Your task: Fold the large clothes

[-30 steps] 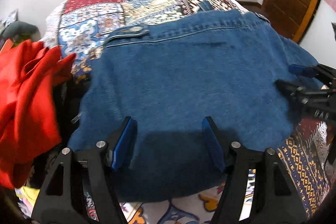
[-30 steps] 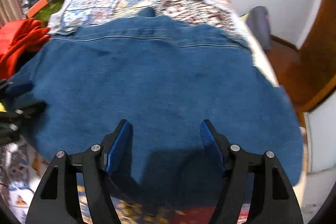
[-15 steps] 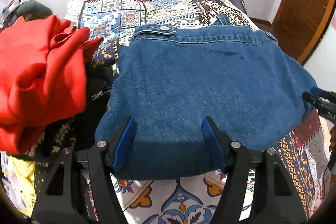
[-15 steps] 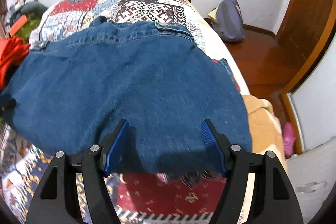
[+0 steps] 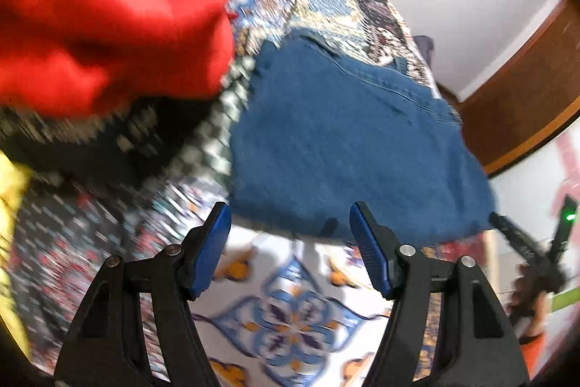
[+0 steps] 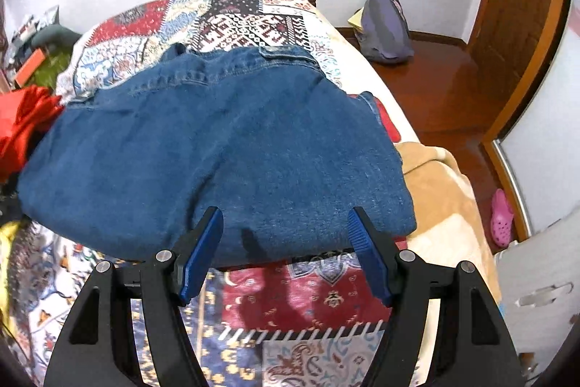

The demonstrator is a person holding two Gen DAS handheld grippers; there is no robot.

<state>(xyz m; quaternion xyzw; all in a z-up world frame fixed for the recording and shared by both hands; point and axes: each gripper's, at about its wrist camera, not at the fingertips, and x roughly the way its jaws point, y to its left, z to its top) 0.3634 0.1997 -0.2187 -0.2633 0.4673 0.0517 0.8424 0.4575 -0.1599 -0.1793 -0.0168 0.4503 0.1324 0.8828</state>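
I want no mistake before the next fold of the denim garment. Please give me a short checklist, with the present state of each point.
1. Left gripper open and empty: ok.
2. Right gripper open and empty: ok.
3. Denim garment lies flat on the patterned bedspread: ok, a few soft wrinkles.
4. Near edge of the garment free to grasp: ok.
5. Red garment apart from the denim: ok in the right wrist view; the left view is blurred.
6. Layers underneath lie even: cannot tell.

We hold our left hand-held gripper [image 5: 290,231] and our right hand-held gripper [image 6: 286,231] tilted downward, jaws of both spread apart, nothing between their blue pads.
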